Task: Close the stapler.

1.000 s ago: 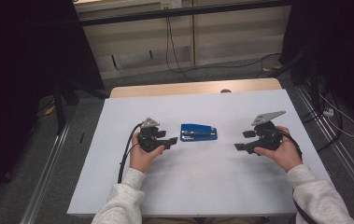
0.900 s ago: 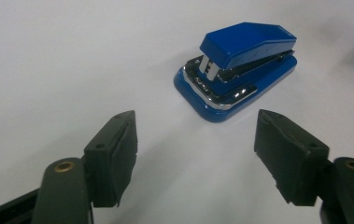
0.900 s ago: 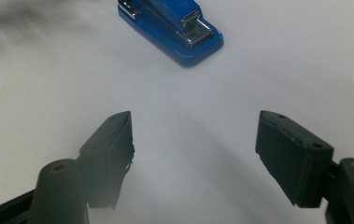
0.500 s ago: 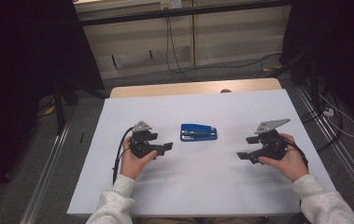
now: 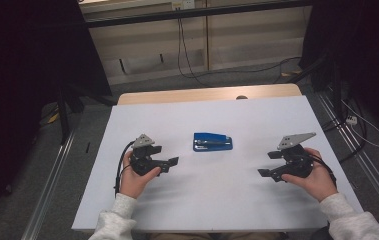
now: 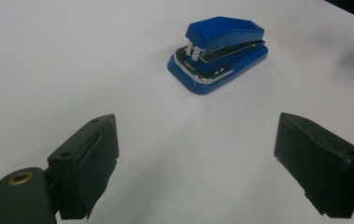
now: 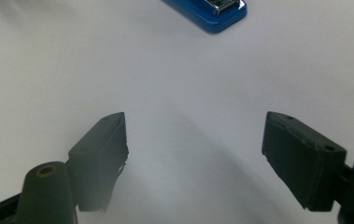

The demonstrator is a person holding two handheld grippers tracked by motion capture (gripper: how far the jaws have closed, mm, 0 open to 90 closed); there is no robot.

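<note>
A blue stapler (image 5: 212,142) lies flat in the middle of the white table top (image 5: 207,205). My left gripper (image 5: 169,159) hovers to its left, jaws pointing at it, open and empty. In the left gripper view the stapler (image 6: 219,53) sits well ahead of the gripper (image 6: 195,135), whose jaws have just been opening. My right gripper (image 5: 268,164) is held to the stapler's right, nearer the front edge, open with nothing in it. Its own view has the stapler's end (image 7: 212,11) at the top, far beyond the gripper (image 7: 195,126), whose jaws have also just widened.
A strip of bare wooden table (image 5: 177,95) runs along the back of the white top. Beyond it are grey floor, trailing cables (image 5: 192,60) and dark curtains at both sides. Metal rails (image 5: 52,180) flank the table.
Both hands have drawn back from the stapler toward the table's front edge, the left one also sliding left. Both pairs of jaws stand wider. The stapler has not moved.
</note>
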